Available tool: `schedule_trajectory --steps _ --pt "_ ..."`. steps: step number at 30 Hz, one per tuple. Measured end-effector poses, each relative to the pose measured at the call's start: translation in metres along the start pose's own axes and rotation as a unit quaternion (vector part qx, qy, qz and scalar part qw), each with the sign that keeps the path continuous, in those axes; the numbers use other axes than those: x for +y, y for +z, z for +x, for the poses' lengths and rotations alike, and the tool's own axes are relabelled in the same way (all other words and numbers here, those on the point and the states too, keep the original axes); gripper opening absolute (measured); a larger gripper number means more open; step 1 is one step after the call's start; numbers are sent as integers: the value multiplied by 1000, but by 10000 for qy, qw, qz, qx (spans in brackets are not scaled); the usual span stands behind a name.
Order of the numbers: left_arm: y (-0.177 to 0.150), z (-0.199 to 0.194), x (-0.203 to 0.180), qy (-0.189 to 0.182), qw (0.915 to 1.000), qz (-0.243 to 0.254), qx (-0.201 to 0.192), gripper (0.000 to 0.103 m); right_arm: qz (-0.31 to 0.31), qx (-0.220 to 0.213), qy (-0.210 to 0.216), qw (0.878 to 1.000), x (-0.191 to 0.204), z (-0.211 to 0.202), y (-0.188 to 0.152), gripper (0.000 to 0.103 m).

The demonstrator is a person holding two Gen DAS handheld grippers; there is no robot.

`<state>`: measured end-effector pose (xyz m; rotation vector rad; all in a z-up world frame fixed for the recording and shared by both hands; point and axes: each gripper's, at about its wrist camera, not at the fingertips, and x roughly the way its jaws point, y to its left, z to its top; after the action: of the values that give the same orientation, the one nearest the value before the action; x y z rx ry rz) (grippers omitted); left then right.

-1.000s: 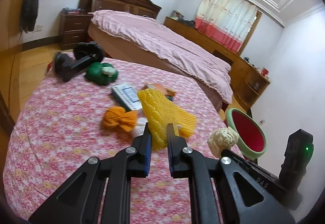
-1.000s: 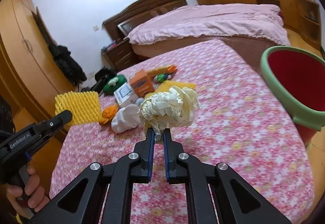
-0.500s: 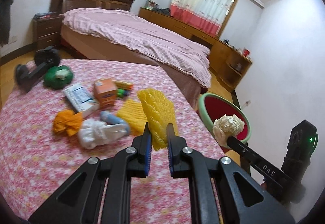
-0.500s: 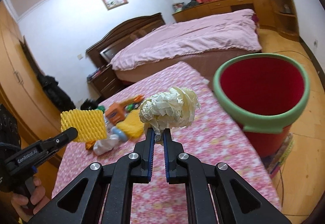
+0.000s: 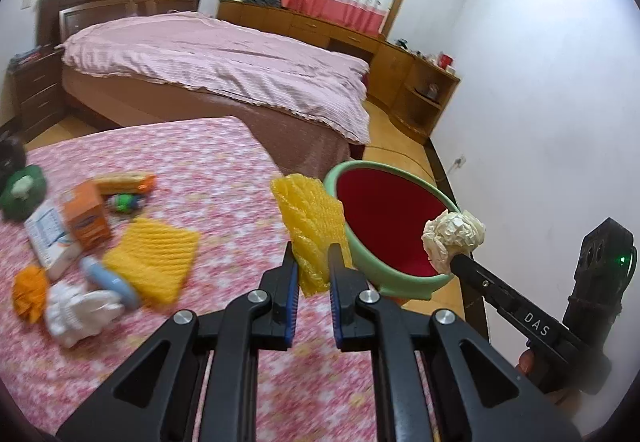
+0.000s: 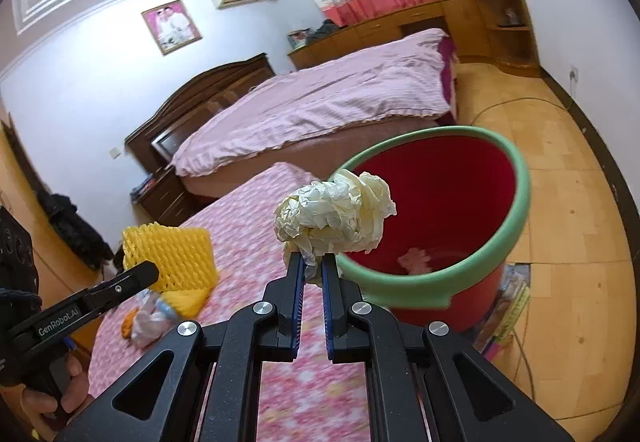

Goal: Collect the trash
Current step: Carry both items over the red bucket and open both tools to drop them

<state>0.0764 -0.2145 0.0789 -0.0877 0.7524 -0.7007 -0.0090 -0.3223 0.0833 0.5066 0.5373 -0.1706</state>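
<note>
Yellow foam net [image 5: 312, 230] clamped between left tongs [image 5: 313, 262].

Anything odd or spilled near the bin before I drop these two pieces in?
Nothing spilled. The red bin stands upright beside the table; some flat packaging lies on the floor at its base. Foam net and paper wad are both held firmly.

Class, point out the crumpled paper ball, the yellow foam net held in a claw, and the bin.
crumpled paper ball [image 6: 334, 215], right wrist view, its middle.
yellow foam net [image 5: 310, 219], left wrist view, its upper half.
bin [image 6: 520, 197], right wrist view, green rim.
</note>
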Motion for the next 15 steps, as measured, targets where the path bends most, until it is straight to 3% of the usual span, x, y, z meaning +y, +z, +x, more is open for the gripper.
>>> schedule_trajectory --steps 15 --pt "18 96 -47 -232 9980 280 519 13 400 238 -241 9986 -65 37 23 9"
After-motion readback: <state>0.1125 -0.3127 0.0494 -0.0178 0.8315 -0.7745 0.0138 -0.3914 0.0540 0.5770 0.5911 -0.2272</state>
